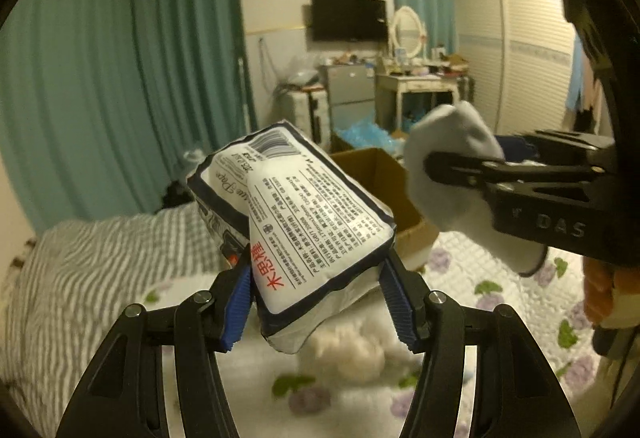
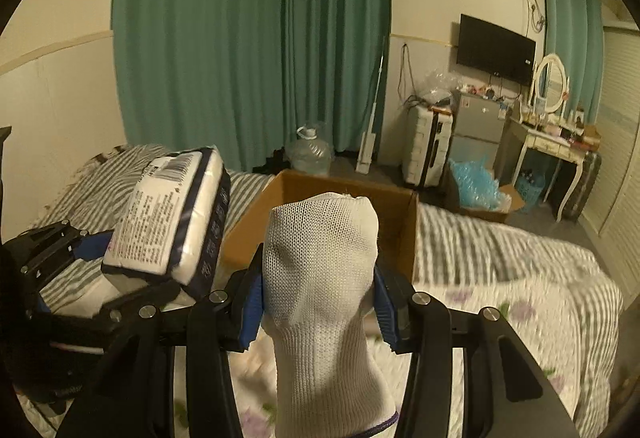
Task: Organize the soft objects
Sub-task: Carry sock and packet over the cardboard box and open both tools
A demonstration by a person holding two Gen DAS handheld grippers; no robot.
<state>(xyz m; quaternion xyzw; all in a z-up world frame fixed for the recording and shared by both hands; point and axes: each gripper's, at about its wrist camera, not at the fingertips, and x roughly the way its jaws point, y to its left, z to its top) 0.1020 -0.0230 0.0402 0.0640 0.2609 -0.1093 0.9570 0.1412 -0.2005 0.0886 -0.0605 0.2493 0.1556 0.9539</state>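
Observation:
My left gripper (image 1: pixel 316 302) is shut on a white tissue pack (image 1: pixel 304 209) with dark blue edges and printed text, held up above the bed. The pack also shows at the left of the right wrist view (image 2: pixel 168 222). My right gripper (image 2: pixel 318 310) is shut on a white knit sock (image 2: pixel 320 278), held upright; the sock shows at the right of the left wrist view (image 1: pixel 452 173). An open cardboard box (image 2: pixel 340 185) stands on the bed just beyond both grippers, also seen in the left wrist view (image 1: pixel 384 173).
The bed has a grey striped cover (image 2: pixel 480 238) and a white floral quilt (image 1: pixel 500 278). A fluffy white thing (image 1: pixel 352 350) lies on the quilt below the left gripper. Green curtains (image 2: pixel 248 37), a suitcase (image 2: pixel 426 149), a small fridge (image 2: pixel 478 125) and a dressing table (image 2: pixel 552 145) stand beyond.

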